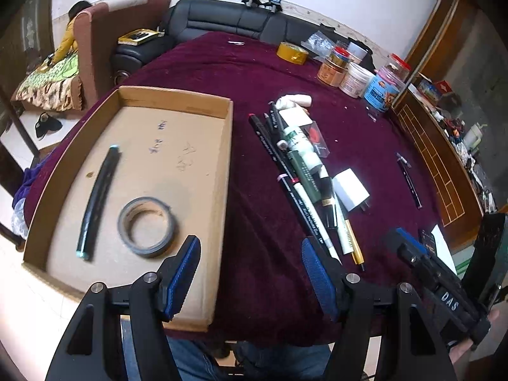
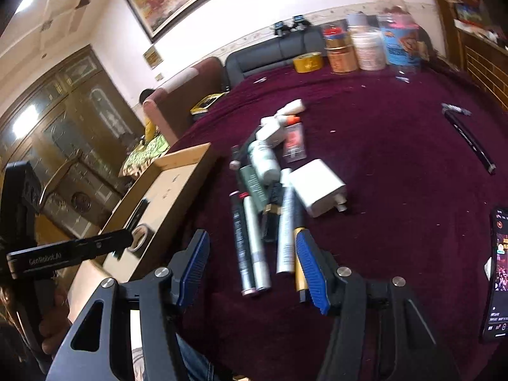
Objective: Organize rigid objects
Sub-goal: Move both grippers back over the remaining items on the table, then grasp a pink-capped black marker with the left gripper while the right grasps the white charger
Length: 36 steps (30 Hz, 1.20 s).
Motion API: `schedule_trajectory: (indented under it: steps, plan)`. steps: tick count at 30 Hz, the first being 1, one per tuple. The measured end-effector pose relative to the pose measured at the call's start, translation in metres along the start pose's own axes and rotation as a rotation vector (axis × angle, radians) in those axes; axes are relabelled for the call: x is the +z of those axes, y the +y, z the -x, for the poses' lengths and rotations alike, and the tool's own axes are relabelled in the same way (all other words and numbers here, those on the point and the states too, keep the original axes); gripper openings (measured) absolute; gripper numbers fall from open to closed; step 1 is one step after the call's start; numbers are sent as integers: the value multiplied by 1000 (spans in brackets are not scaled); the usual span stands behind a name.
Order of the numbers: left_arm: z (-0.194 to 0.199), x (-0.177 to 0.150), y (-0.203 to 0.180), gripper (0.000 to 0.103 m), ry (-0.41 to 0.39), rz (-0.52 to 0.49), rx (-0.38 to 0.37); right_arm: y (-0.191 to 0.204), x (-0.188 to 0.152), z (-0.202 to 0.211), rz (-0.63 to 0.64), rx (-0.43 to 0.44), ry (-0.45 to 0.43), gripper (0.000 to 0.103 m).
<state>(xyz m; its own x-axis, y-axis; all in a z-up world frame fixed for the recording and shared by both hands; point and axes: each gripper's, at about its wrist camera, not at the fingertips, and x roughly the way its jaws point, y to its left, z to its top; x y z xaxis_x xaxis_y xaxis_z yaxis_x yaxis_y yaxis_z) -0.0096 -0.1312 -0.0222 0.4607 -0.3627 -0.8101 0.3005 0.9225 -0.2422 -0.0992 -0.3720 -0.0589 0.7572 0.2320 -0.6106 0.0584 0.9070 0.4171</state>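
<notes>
Both the left tongs (image 1: 250, 273) and right tongs (image 2: 252, 268) stand apart, gripping nothing. A tape roll (image 1: 146, 226) lies in the cardboard tray (image 1: 222, 171); at its 3 o'clock, pens (image 1: 301, 197) clutter the bench (image 1: 365, 146).

Black left gripper (image 1: 250, 273) and right gripper (image 2: 254, 266); ribbed blue jaws; silver screws.

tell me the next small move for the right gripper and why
Probably ease the right gripper forward and down onto the nearest pens in the pile. Its jaws stand open and empty just short of them, and the cardboard box so far holds only a tape roll and a black stick.
</notes>
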Motion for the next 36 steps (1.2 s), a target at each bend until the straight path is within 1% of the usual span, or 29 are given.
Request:
schedule_trajectory:
  steps: [4, 8, 11, 15, 17, 18, 19, 22, 23, 24, 25, 26, 27, 28, 31, 33, 34, 35, 36]
  plan:
    - [-11, -1, -8, 70, 37, -42, -15, -14, 2, -4, -29, -28, 8, 56]
    - [-17, 3, -14, 70, 56, -69, -41, -19, 7, -18, -51, -60, 41, 56]
    - [-22, 6, -19, 70, 70, -73, -82, -18, 14, -22, -18, -78, 42, 56]
    - [-37, 10, -31, 70, 105, -86, -85, -21, 30, -36, 38, -125, 40, 56]
    - [-45, 12, -37, 70, 124, -82, -95, -25, 42, -45, 62, -128, 45, 64]
    - [-48, 12, -40, 70, 131, -87, -97, -26, 47, -51, 73, -132, 49, 70]
    - [-52, 12, -43, 70, 137, -93, -97, -28, 53, -61, 90, -135, 66, 72]
    - [-66, 12, -47, 69, 173, -88, -107, -32, 59, -87, 128, -159, 121, 72]
    - [-71, 12, -48, 67, 190, -81, -110, -33, 58, -93, 129, -165, 134, 71]
    - [-77, 12, -48, 65, 202, -72, -106, -35, 55, -100, 127, -152, 150, 71]
    - [-81, 12, -49, 61, 208, -69, -103, -35, 53, -103, 129, -139, 162, 71]
    - [-87, 13, -50, 56, 218, -65, -101, -36, 48, -106, 123, -147, 173, 70]
    - [-90, 14, -51, 54, 227, -60, -103, -38, 45, -106, 117, -161, 179, 61]
    - [-96, 16, -51, 52, 240, -50, -110, -38, 42, -103, 127, -177, 166, 54]
    - [-107, 17, -56, 52, 267, -48, -101, -41, 37, -93, 99, -182, 164, 49]
    - [-113, 18, -58, 49, 270, -58, -86, -41, 31, -85, 92, -206, 158, 49]
    - [-116, 18, -60, 44, 270, -64, -67, -41, 28, -81, 82, -213, 152, 49]
    - [-116, 20, -61, 37, 251, -62, -58, -41, 23, -77, 68, -219, 147, 49]
    - [-116, 22, -61, 31, 243, -60, -66, -41, 19, -72, 63, -224, 142, 49]
